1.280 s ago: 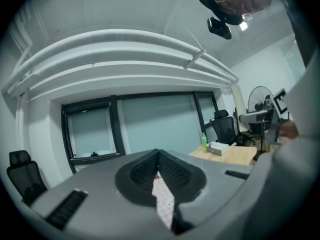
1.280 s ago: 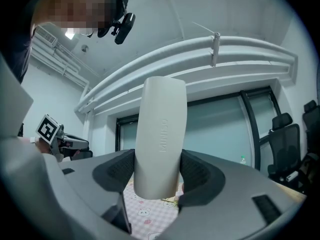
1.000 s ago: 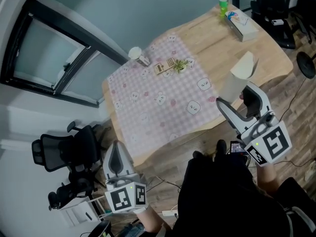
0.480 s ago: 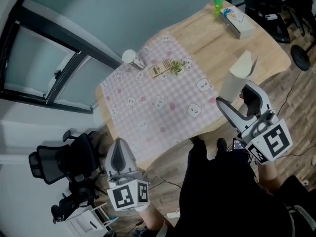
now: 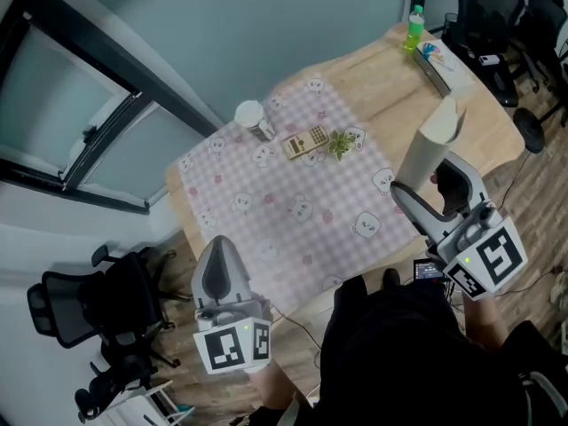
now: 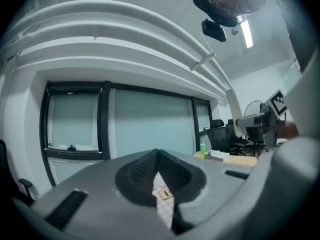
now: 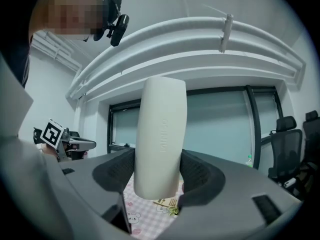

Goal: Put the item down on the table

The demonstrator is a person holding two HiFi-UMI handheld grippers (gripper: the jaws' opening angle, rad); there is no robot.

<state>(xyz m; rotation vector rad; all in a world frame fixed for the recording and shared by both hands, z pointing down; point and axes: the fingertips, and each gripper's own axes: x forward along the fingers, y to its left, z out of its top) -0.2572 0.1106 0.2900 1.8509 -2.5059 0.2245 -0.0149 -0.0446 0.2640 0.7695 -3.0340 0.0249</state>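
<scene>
A tall cream-white, flat-sided item (image 5: 432, 142) stands upright in my right gripper (image 5: 421, 179), whose jaws are shut on its lower part, over the near right edge of the wooden table (image 5: 484, 105). In the right gripper view the item (image 7: 160, 134) rises between the two dark pads of the gripper (image 7: 157, 176), and the pink checked cloth shows below it. My left gripper (image 5: 217, 254) hangs at the near left, off the table's front corner, shut with nothing in it. In its own view the left gripper (image 6: 158, 160) shows only a thin slit between the pads.
A pink checked cloth (image 5: 284, 193) covers the table's left half. On it stand a white cup (image 5: 249, 114), a small tan gadget (image 5: 306, 140) and a little plant (image 5: 341, 143). A green bottle (image 5: 415, 25) and a box (image 5: 441, 60) sit at the far right. Office chairs (image 5: 67, 304) stand around.
The head view has shifted, so the table now lies a little lower and further right in the picture. The right gripper still holds the item upright; the left gripper has risen slightly.
</scene>
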